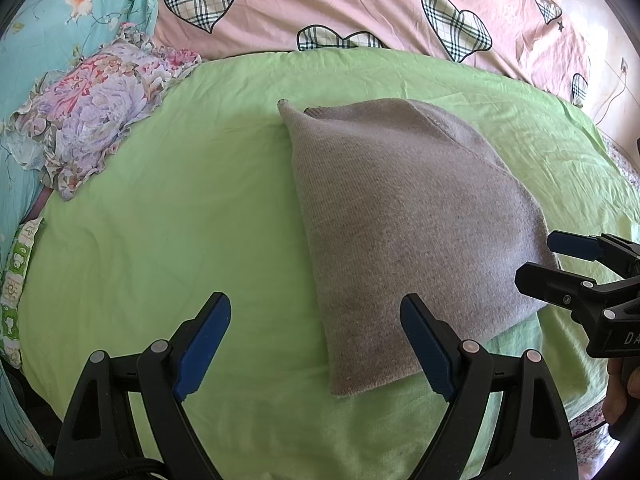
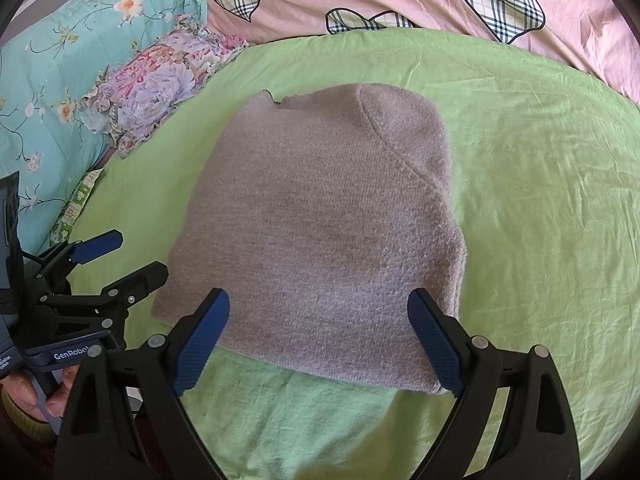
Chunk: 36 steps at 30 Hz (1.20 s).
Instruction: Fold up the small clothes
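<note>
A grey knitted garment (image 1: 408,216) lies folded flat on the green sheet (image 1: 192,208); in the right wrist view the grey garment (image 2: 320,232) fills the middle. My left gripper (image 1: 316,340) is open near the garment's front left corner, with nothing between its fingers. My right gripper (image 2: 320,340) is open over the garment's near edge, holding nothing. The right gripper (image 1: 536,256) also shows at the right edge of the left wrist view, open by the garment's right corner. The left gripper (image 2: 136,256) appears at the left of the right wrist view, open.
A floral ruffled cloth (image 1: 92,108) lies at the sheet's far left, against a turquoise flowered quilt (image 1: 48,20). A pink cover with plaid hearts (image 1: 360,4) lies behind. A person's hand (image 2: 40,396) holds the left gripper's handle. Bare green sheet (image 2: 540,200) spreads right of the garment.
</note>
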Each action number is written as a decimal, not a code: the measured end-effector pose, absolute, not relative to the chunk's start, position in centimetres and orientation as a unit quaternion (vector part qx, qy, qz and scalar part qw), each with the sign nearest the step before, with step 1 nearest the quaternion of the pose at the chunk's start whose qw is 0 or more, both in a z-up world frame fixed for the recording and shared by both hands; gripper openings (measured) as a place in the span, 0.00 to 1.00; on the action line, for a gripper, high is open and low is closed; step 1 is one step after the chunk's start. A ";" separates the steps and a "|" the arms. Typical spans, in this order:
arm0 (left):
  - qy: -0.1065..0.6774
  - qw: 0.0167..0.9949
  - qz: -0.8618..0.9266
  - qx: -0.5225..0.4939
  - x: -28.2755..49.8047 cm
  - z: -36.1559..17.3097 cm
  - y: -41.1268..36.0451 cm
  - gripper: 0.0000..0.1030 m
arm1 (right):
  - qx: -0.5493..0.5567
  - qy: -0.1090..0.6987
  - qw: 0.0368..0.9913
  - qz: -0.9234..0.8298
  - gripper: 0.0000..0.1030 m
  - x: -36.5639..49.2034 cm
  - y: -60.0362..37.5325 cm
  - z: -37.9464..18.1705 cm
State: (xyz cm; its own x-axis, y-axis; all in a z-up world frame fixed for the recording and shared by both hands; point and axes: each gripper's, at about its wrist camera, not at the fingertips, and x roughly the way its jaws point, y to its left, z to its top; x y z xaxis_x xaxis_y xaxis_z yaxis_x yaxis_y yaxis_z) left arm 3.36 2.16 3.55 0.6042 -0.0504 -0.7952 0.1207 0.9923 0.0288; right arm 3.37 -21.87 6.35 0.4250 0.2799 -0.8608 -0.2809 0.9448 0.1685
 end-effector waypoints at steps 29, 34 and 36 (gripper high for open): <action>0.443 0.894 -0.050 0.040 3.3 3.6 2.0 0.85 | 0.001 0.508 0.845 0.166 0.88 3.2 -21.7 6.5; 0.443 0.894 -0.050 0.040 3.3 3.6 2.0 0.85 | 0.001 0.508 0.845 0.166 0.88 3.2 -21.7 6.6; 0.443 0.894 -0.049 0.040 3.3 3.6 2.0 0.85 | 0.001 0.508 0.845 0.166 0.88 3.3 -21.7 6.5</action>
